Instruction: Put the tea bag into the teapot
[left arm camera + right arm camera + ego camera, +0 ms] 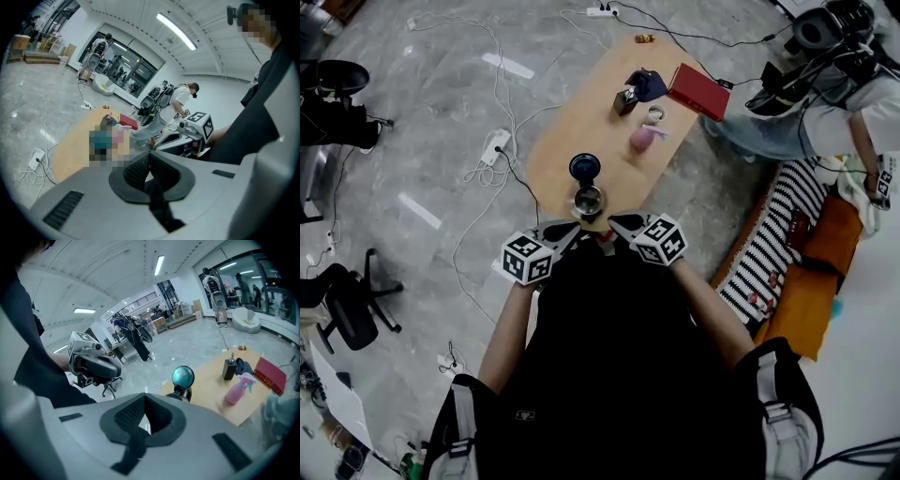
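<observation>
Grey floor [441, 141] is lying all around a long wood table [558, 141], and we are standing at its near end, looking down. We are holding the left gripper [572, 231] and the right gripper [619, 226] close to our tummy, tips pointing at each other and nearly meeting, just on our side of the teapot [588, 201]. That pot is sitting at the near end of the table with its blue lid [584, 167] flipped up, so the mouth is open and waiting. Farther along the table, well apart from the pot, a pink bottle [643, 138] and a red box [698, 91] are sitting. In the left gripper view the two dark pads [137, 171] are pressing together at the tip, and in the right gripper view the pads [129, 414] are pressing together the same way. A thin white line is showing behind both tips, too small for us to name. We are not seeing the tea bag clearly anywhere. A tiny red bit [605, 240] is peeking out between the two tips in the head view, and we are guessing it may be the tea bag or its wrapper, but we cannot tell. We cannot make out anything inside the pot. So we are thinking the job is only starting: the pot is open, but the tea bag is not in it yet, and carrying it over and dropping it in is what is left.
</observation>
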`<action>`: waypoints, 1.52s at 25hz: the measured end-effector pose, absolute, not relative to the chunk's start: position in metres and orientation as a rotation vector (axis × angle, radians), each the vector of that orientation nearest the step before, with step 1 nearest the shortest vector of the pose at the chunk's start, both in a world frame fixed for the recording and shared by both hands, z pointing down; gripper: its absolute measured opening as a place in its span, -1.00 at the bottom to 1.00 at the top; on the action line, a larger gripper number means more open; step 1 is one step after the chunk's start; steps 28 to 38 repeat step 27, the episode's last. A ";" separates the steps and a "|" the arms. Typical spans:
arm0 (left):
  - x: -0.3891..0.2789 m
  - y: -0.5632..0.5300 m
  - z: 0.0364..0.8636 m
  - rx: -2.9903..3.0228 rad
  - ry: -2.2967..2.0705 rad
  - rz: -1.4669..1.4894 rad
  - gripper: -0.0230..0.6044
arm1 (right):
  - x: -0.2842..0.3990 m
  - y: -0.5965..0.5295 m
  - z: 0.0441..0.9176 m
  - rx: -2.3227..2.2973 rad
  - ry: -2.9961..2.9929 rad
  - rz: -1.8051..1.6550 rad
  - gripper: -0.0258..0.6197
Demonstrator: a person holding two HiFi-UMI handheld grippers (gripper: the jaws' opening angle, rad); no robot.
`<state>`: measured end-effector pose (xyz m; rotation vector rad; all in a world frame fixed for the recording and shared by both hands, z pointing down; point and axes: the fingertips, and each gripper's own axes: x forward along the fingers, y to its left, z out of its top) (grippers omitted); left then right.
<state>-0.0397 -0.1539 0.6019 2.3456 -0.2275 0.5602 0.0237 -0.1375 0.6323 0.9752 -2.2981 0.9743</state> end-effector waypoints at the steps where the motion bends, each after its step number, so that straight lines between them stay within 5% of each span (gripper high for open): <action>1: -0.039 -0.154 0.603 2.346 -0.226 0.562 -0.89 | 0.023 -0.138 0.632 0.970 -2.299 0.963 -0.90; 38: -0.039 -0.152 0.600 2.350 -0.209 0.582 -0.89 | 0.018 -0.133 0.635 0.935 -2.286 0.887 -0.90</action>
